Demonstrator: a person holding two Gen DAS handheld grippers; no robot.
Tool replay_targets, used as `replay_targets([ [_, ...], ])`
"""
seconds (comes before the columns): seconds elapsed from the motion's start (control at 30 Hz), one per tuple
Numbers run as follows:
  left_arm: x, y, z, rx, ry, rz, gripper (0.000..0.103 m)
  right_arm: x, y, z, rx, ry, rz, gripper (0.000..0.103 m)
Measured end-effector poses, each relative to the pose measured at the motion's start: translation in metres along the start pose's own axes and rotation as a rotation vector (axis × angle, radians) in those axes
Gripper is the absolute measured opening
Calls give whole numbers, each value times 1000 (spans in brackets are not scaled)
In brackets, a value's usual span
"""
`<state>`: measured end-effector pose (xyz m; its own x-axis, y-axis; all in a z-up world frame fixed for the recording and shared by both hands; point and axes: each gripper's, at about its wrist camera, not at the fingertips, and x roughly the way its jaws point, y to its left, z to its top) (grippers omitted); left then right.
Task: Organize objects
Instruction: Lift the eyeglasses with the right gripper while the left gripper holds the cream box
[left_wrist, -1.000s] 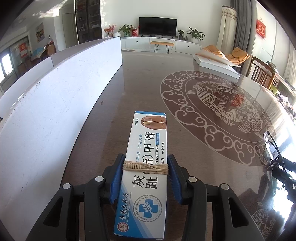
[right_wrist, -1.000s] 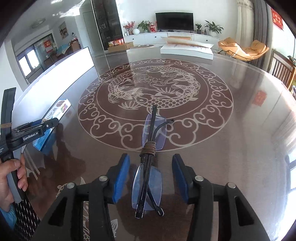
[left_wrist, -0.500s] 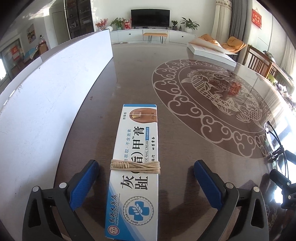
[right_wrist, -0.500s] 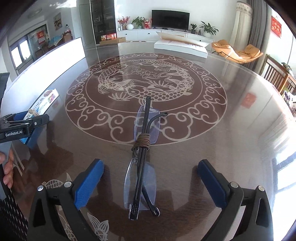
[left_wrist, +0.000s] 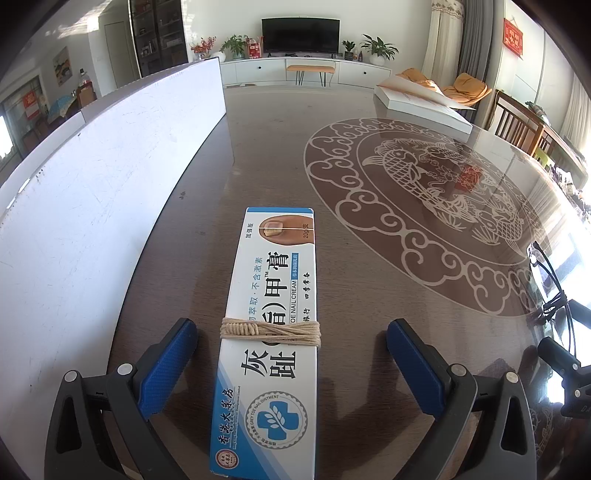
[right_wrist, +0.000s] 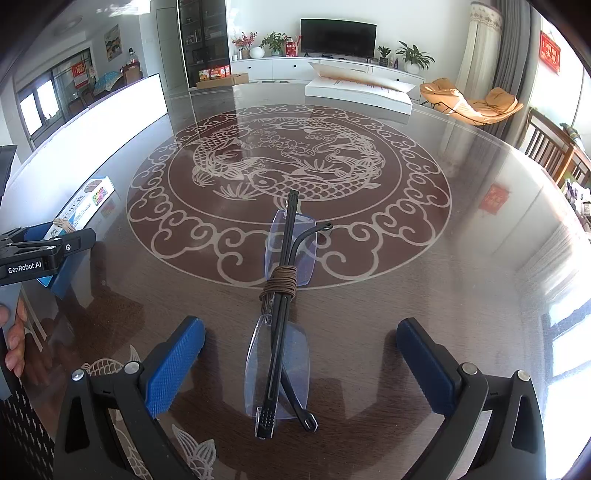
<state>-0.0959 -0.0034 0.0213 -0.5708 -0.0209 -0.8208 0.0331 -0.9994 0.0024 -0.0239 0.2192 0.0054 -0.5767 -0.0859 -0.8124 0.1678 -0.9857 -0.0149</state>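
**Observer A:** Two pairs of fingers, both spread wide now; on the left gripper (left_wrist: 291, 365) the blue pads stand well clear of the ointment box (left_wrist: 271, 343) on either side, touching nothing; a second ago those pads were pressed against its long edges.

**Observer B:** Same on the right gripper (right_wrist: 301, 369); its fingers are splayed apart around the folded glasses (right_wrist: 282, 314), where a second ago they stood close in beside the frame; nothing is pinched in either hand.

**Observer A:** So both things have been let go; the box lies flat on the bench (left_wrist: 369, 266), lengthwise between the open fingers, a tan cord (left_wrist: 271, 330) wound round its middle; just beside it on the left runs a white board (left_wrist: 92, 221).

**Observer B:** And the glasses lie on the glossy bench inside the patterned ring (right_wrist: 288, 177), temples folded and bound with brown cord (right_wrist: 279, 282); from the right wrist view the box sits well apart, far left, with the left gripper and the person's hand (right_wrist: 14, 332) over it.

**Observer A:** His reading is that this placement step looks finished; each item rests where it was set; both grippers hardly shifted while opening.

**Observer B:** She agrees; the likely next move is to lift the fingers away without nudging either item; the thin lenses could slide easily on that slick surface.
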Motion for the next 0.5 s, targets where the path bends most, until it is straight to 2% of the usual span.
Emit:
replay_targets([
  [0.13, 0, 2, 1, 20, 13, -20, 103, 3, 0, 3, -2, 19, 2, 103],
  [0.23, -1, 2, -1, 60, 25, -45, 103, 10, 0, 20, -30, 147, 38, 100],
  [0.27, -2, 1, -1, 58, 17, -44, 95, 10, 0, 24, -35, 145, 51, 80],
  [0.3, -6, 1, -2, 61, -10, -47, 83, 7, 0, 28, -44, 128, 45, 65],
  [0.33, -10, 0, -2, 68, -34, -48, 55, 7, 1, 32, -53, 126, 38, 38],
  [0.37, -13, 0, -2, 69, -46, -58, 44, 6, 1, 36, -46, 134, 50, 17],
  [0.4, -13, 0, -2, 63, -50, -75, 44, 6, 1, 37, -33, 146, 60, 12],
  [0.5, -24, 6, -6, -3, -61, -167, 43, -3, 6, 36, -14, 140, 97, 12],
])
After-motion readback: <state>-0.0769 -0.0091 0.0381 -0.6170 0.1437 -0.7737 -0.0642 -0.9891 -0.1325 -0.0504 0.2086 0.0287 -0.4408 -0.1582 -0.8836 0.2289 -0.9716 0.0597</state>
